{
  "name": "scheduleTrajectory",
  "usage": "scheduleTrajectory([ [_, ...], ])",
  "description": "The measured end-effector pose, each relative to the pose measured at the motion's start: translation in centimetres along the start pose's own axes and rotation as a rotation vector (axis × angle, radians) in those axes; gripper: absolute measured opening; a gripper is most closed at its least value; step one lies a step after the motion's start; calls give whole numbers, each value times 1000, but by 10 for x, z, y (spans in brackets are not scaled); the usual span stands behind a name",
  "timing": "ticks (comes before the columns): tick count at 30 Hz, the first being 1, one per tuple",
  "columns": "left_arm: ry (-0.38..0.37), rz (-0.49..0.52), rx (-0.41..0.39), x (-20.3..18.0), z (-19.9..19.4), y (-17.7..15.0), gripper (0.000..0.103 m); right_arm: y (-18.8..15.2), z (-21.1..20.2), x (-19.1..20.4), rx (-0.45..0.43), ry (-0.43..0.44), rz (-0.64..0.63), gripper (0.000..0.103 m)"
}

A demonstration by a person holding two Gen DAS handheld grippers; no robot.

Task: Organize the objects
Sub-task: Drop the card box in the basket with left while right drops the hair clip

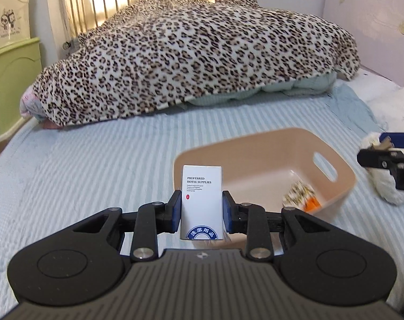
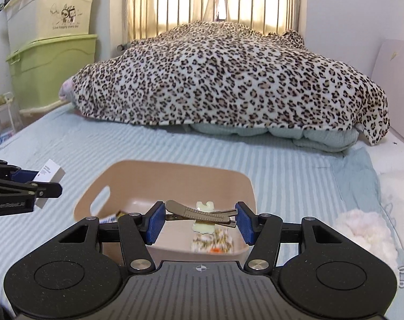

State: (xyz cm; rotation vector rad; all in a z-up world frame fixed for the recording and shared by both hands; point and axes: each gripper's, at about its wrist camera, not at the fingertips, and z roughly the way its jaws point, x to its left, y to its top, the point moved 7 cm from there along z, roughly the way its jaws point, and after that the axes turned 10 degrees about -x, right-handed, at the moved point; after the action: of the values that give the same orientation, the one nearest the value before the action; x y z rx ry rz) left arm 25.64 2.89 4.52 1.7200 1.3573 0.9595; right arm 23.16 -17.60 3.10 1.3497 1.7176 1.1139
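My left gripper (image 1: 202,210) is shut on a white box (image 1: 202,200) printed "Preferred Hotel Supplies", held upright just left of a beige basket (image 1: 335,194) on the bed. The box (image 2: 50,174) and left gripper (image 2: 46,184) also show in the right wrist view. My right gripper (image 2: 200,221) is shut on a metal hair clip (image 2: 202,212) with a cream ornament, held over the basket (image 2: 138,176). A patterned packet (image 2: 212,242) lies inside the basket; it also shows in the left wrist view (image 1: 299,193). The right gripper (image 1: 372,157) shows at the right edge.
A leopard-print blanket (image 1: 196,58) covers a heap at the far end of the striped bed sheet (image 1: 82,165). Green and cream storage bins (image 2: 50,42) stand on the left. A fluffy white item (image 2: 367,234) lies right of the basket. A metal bed rail (image 2: 215,8) is behind.
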Motion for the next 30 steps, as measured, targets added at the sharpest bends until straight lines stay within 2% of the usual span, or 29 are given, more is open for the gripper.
scheduleTrajectory([
  [4,14,2,-3,-3,26,8,32,3,24,1,6,-12,-1,54],
  [8,27,31,19,-8,55,4,32,-3,54,-3,49,-28,2,54],
  [15,80,16,129,-9,107,-24,32,-24,100,-12,114,-65,8,54],
  [23,41,4,190,-16,120,-47,33,-64,125,-10,203,-74,-49,55],
  [24,39,0,186,-15,118,-46,35,-64,124,-10,200,-73,-41,62],
  [25,35,-5,182,-14,115,-44,37,-63,122,-11,196,-68,-32,62],
  [27,32,-15,172,-12,105,-39,65,-59,115,-11,182,-63,-24,66],
  [29,24,-13,162,-10,92,-35,72,-53,104,-12,160,-60,-24,71],
  [30,17,-10,162,-9,86,-34,72,-50,97,-12,151,-60,-21,76],
])
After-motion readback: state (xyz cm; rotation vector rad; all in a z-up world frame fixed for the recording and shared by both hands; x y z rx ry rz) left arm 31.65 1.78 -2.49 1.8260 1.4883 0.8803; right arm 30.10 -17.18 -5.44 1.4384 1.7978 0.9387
